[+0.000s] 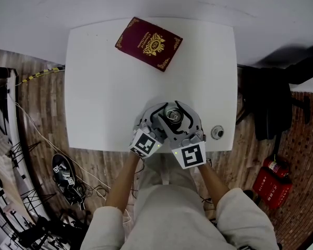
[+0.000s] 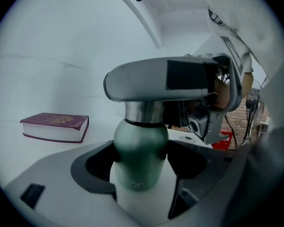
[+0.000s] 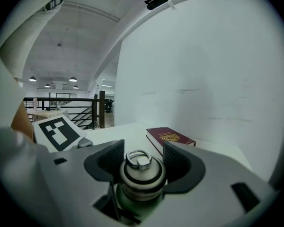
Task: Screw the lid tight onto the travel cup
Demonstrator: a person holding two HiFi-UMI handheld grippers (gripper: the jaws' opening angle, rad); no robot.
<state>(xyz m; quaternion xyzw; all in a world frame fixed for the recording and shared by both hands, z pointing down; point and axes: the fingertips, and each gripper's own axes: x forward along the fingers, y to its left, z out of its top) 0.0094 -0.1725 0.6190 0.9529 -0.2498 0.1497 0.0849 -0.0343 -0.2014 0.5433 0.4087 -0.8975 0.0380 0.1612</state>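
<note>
The travel cup stands near the table's front edge. Its green body (image 2: 139, 157) sits between my left gripper (image 2: 141, 167)'s dark pads, which press on both sides. The steel lid (image 3: 141, 174), with a small ring on top, is on the cup's neck, and my right gripper (image 3: 142, 161) is shut on it from both sides. In the left gripper view the right gripper (image 2: 156, 84) lies across the top of the cup. From the head view the lid (image 1: 173, 115) shows between the left gripper (image 1: 159, 121) and the right gripper (image 1: 180, 121).
A maroon book (image 1: 148, 44) lies at the far side of the white table (image 1: 104, 87). A small round metal piece (image 1: 217, 133) rests near the front right corner. Beyond the table edges are wooden floor, cables and a red extinguisher (image 1: 271, 184).
</note>
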